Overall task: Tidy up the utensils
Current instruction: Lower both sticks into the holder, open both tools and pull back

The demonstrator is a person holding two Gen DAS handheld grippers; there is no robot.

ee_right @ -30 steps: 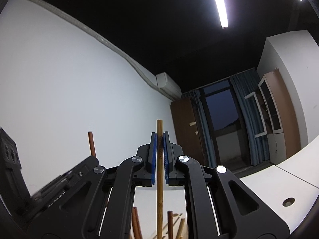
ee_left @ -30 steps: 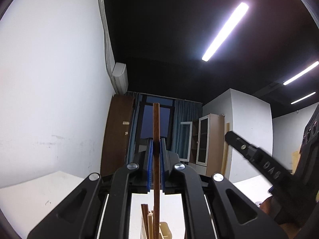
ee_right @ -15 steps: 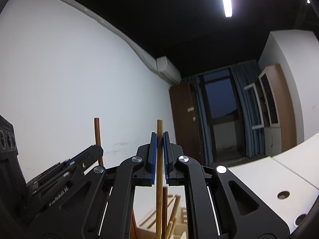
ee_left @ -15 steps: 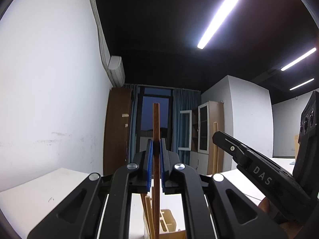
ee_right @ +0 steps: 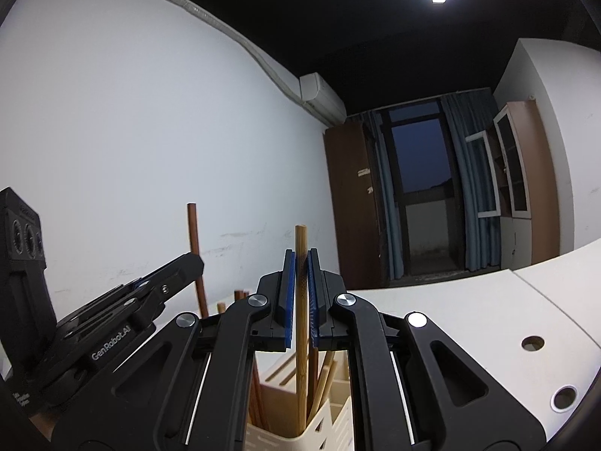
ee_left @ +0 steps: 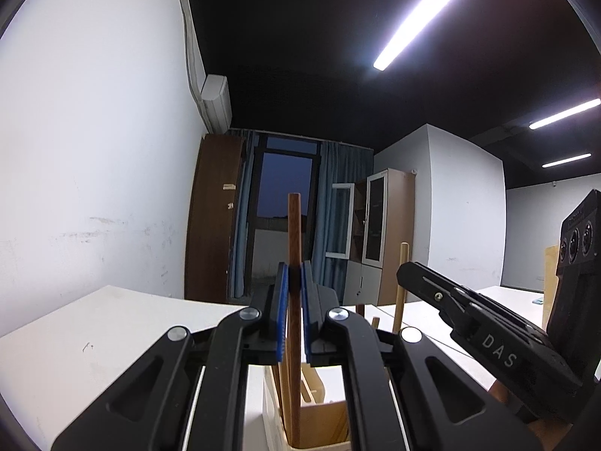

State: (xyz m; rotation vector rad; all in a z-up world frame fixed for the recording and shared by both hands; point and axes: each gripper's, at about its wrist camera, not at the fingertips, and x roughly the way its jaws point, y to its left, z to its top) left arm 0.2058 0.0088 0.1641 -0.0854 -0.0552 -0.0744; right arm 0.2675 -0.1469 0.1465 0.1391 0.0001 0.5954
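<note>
Each gripper (ee_left: 294, 314) (ee_right: 300, 295) clamped an upright chopstick (ee_left: 294, 233) (ee_right: 301, 263), tips apparently inside the holder (ee_right: 330, 419) below.

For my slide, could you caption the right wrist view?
Right gripper lowers a bamboo chopstick into the utensil holder.

Office/lab rm: white desks (ee_right: 469, 312) w/ cable holes, strip lights (ee_left: 419, 20), glass-door cabinet (ee_left: 388, 233).

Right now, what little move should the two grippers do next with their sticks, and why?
Probably open and let go. The left gripper holds a dark chopstick upright, its lower end already down inside the holder. The right gripper holds a light chopstick the same way, its lower end in the holder among others.
</note>
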